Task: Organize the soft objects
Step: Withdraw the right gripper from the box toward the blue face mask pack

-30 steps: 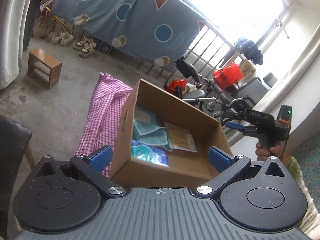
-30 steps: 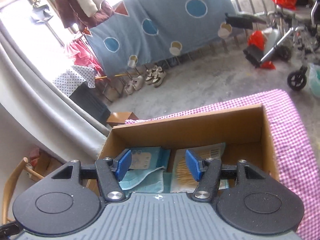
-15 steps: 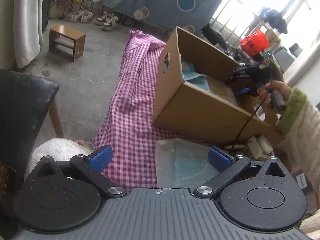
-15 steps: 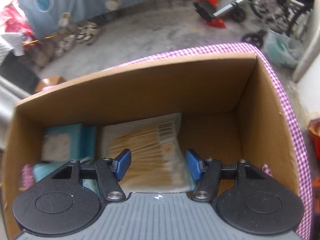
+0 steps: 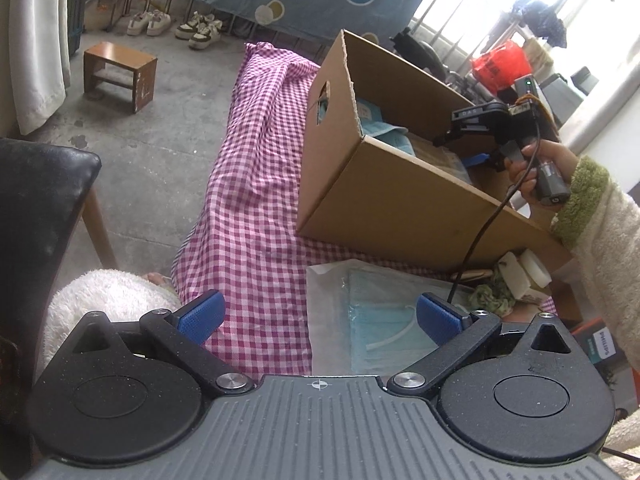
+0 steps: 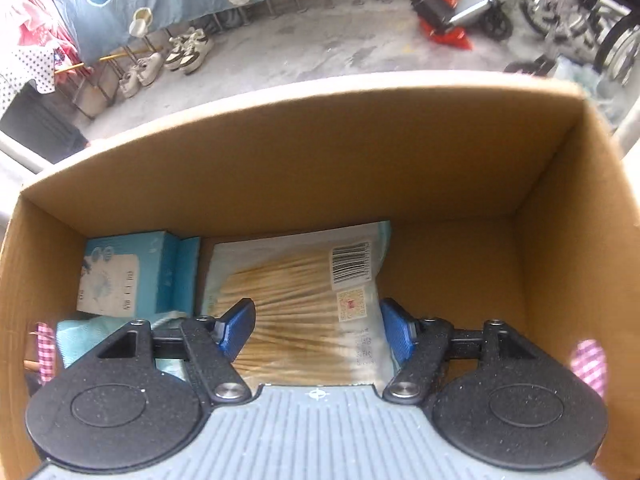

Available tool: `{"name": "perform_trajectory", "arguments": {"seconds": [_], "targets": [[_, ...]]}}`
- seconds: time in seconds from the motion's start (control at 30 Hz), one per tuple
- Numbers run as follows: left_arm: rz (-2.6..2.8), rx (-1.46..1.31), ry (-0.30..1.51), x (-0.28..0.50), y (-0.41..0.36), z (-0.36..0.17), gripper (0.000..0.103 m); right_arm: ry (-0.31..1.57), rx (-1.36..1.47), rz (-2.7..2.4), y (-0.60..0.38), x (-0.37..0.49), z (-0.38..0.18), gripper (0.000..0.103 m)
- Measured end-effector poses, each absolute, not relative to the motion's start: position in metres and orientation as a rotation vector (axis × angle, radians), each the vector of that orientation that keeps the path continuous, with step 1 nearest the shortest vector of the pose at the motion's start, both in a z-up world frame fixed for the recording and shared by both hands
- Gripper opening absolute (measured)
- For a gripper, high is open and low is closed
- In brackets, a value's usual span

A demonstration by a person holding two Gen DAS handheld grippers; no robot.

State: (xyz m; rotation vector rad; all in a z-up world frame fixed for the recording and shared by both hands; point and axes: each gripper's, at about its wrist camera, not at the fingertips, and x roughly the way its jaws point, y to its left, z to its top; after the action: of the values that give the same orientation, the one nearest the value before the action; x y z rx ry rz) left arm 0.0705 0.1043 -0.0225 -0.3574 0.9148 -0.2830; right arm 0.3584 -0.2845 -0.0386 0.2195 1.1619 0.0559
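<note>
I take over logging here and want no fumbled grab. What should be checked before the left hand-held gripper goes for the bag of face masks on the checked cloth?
1. Left hand-held gripper open and empty: ok.
2. Bag of face masks lies flat on the checked cloth, in front of the pads: ok.
3. Bag centred between the pads: not ok, it sits toward the right one.
4. Cable clear of the bag: cannot tell, it runs down close behind it.
5. Free floor in the cardboard box: ok, right part bare.
6. Right hand-held gripper out of the box: not ok, it is inside, open above the cotton swab pack.
</note>
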Motion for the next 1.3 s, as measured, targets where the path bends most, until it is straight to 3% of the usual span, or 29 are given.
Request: {"name": "perform_trajectory", "arguments": {"seconds": [0.3,0.5,0.63,0.83,1.0,1.13,1.3], "targets": [[-0.288,-0.341,0.922,0.063,0.101,-0.021,0.102,0.979,0.318,0.162,-0.325,0.295,0.034,0.071],[-0.278,-0.325,0.913,0.060,0.092,-0.028,0.102,0.838,0.401,0.394,-0.338,0.186,0.091,0.071],[-0.231,-0.309,0.865,0.060,0.091,-0.030,0.101,0.773,0.420,0.493,-0.334,0.112,0.099,0.071],[-0.260,-0.320,0.842,0.066,0.088,-0.035,0.097,0.825,0.472,0.534,-0.315,0.045,0.061,0.069],[-0.298,-0.303,0.802,0.076,0.084,-0.036,0.095,0.957,0.647,0.547,-0.296,0.020,0.003,0.058],[-0.342,-0.260,0.795,0.088,0.076,-0.041,0.080,1.079,0.738,0.520,-0.276,0.015,-0.044,0.050],[-0.369,-0.194,0.846,0.105,0.065,-0.054,0.076,1.150,0.748,0.445,-0.258,0.007,-0.076,0.049]]}}
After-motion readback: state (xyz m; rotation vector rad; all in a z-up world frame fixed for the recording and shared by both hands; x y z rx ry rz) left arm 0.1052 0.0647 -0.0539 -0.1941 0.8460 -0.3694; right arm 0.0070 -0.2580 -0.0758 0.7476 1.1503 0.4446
